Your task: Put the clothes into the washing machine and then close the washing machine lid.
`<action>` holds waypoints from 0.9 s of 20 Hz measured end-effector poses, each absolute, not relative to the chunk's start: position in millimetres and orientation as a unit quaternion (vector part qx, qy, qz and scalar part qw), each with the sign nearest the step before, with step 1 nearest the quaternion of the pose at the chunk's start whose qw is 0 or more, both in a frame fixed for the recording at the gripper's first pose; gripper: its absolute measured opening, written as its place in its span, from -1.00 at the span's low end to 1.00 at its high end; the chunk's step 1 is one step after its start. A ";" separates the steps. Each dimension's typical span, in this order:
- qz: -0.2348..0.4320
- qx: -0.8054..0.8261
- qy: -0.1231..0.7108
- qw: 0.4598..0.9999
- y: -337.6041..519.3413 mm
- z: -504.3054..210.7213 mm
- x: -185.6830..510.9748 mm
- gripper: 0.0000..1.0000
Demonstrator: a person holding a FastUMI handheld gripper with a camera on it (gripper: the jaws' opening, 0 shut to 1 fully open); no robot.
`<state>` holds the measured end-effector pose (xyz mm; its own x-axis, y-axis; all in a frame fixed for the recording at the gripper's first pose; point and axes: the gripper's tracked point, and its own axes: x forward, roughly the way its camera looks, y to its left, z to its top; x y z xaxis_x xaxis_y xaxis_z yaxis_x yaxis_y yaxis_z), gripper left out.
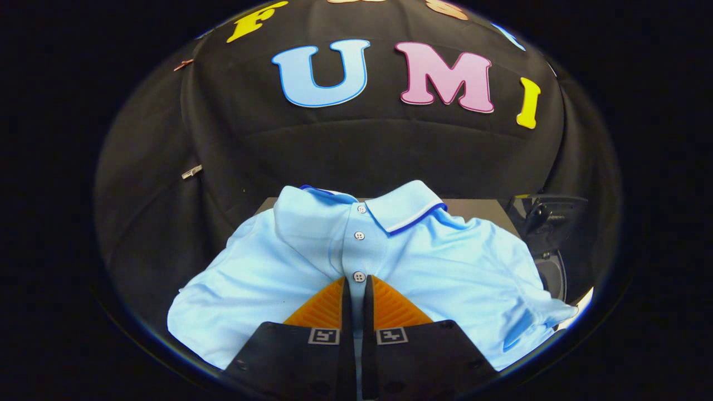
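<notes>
**Fingers pinched on shirt placket**

Gripper (357, 284) nearest, orange ribbed fingers (320, 309) drawn almost together, a thin fold of pale blue fabric pressed between them at the button strip. Black finger bodies with small square markers just behind the pads, cut off at the near side.

Light blue polo shirt (445, 267) spread just ahead of and around the fingers, front up, collar at the far end with white and dark blue trim. Three white buttons in a line running away from the fingertips, the nearest one touching their tips. Left collar flap folded flat, right one lifted slightly. Near hem and both sleeves partly out of sight; right sleeve crumpled.

Grey surface (479, 209) beneath the far part of the shirt, mostly covered. Dark rounded object (551, 245) to the right, beside the shirt, too dim and cut off to identify. Beyond all this, black cloth wall (362, 150).
</notes>
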<state>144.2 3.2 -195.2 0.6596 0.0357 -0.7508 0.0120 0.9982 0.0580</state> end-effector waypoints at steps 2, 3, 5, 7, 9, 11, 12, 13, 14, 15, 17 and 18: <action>0.009 0.012 0.411 0.911 0.2 -191.9 143.1 -0.82; 0.010 0.010 0.405 0.914 -2.6 -184.1 141.3 -0.82; 0.026 0.005 0.384 0.923 -3.7 -164.0 142.3 -0.82; 0.048 0.011 0.373 0.926 -8.8 -149.3 139.9 -0.82; 0.073 0.033 0.385 0.919 -16.5 -146.3 131.3 -0.82; 0.096 0.048 0.386 0.916 -28.7 -139.4 128.7 -0.82; 0.105 0.051 0.385 0.915 -38.0 -135.1 128.0 -0.82; 0.111 0.054 0.384 0.915 -49.2 -131.8 127.9 -0.82; 0.115 0.059 0.384 0.914 -60.9 -128.1 128.4 -0.82; 0.123 0.070 0.387 0.911 -71.0 -126.2 126.3 -0.83; 0.140 0.095 0.395 0.903 -95.3 -119.2 122.0 -0.83; 0.144 0.100 0.392 0.903 -112.0 -114.4 122.7 -0.82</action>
<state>122.7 -112.0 -114.4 0.6507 0.3382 -0.6799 -0.1814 0.9386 0.2933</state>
